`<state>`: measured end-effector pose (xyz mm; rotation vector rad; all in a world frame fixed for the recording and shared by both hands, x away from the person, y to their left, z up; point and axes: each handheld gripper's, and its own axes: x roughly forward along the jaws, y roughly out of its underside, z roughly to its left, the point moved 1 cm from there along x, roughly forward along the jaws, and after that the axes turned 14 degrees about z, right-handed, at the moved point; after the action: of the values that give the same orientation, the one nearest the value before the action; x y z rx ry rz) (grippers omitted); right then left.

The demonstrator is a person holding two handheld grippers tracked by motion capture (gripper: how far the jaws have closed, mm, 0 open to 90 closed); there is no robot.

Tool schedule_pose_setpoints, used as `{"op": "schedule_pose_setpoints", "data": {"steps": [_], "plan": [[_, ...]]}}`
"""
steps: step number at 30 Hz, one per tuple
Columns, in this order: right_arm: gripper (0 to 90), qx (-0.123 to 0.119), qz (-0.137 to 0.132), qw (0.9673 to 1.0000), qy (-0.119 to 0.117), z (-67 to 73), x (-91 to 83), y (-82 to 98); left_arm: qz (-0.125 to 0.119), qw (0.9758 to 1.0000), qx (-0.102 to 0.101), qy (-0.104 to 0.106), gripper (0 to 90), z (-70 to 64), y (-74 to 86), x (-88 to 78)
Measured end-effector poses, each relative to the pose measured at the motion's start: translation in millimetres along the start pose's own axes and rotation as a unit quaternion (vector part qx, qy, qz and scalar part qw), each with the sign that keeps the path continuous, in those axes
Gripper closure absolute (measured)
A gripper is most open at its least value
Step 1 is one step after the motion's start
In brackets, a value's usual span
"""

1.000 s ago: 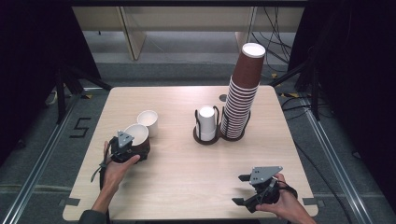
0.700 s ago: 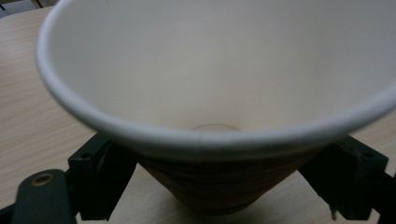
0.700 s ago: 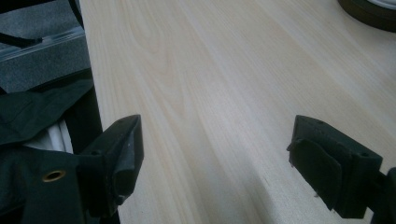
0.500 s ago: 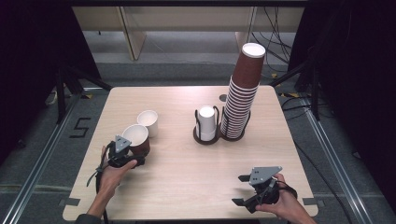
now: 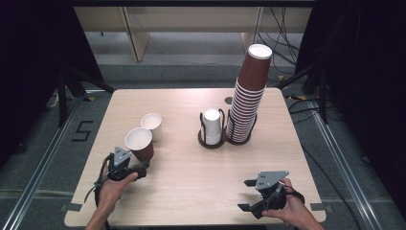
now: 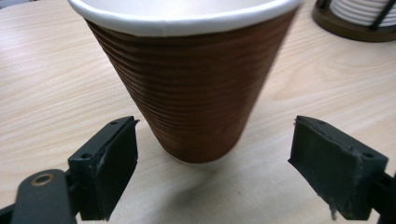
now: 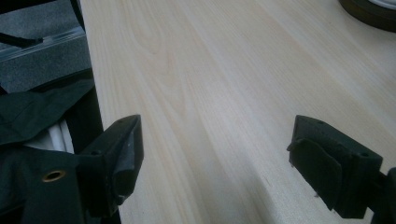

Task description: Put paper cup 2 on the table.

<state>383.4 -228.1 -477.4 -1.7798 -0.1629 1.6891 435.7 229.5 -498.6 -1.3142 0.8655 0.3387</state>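
A ribbed brown paper cup [image 5: 140, 143] with a white inside stands upright on the wooden table [image 5: 191, 177] at the front left. In the left gripper view the same cup [image 6: 187, 88] rises just beyond my two jaws, with a gap on each side. My left gripper [image 5: 134, 165] [image 6: 214, 149] is open and sits right behind the cup, touching nothing. At the front right, my right gripper [image 5: 245, 195] [image 7: 215, 140] is open over bare wood with nothing between its jaws.
A small white cup [image 5: 152, 125] stands just behind the brown one. Mid-table, a dark wire holder [image 5: 211, 140] carries a white cup, and a tall stack of brown cups [image 5: 246, 96] leans beside it. The table's near edge lies close under both hands.
My left gripper has drawn back toward the front edge, away from the brown cup, which stays where it stood. The right gripper has not moved.
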Motion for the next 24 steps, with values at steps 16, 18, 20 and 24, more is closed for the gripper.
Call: {"op": "schedule_pose_setpoints", "data": {"steps": [16,18,20,24], "plan": [[18.6,0.002,-0.001,1.0000,-0.002,0.4,0.1,-0.5,-0.020,0.9987,0.041,0.023,14.5,-38.0,12.9,-23.3],[18.5,0.002,-0.001,1.0000,-0.001,0.4,0.2,-0.5,-0.022,0.9985,0.043,0.025,14.5,-43.4,14.1,-25.9],[18.5,0.001,-0.003,1.0000,-0.001,0.4,0.3,-0.4,-0.023,0.9982,0.044,0.033,14.5,-47.4,15.4,-27.7],[18.3,0.001,-0.004,1.0000,-0.002,0.2,0.4,-0.2,-0.030,0.9975,0.048,0.043,14.5,-58.4,17.8,-32.5]]}}
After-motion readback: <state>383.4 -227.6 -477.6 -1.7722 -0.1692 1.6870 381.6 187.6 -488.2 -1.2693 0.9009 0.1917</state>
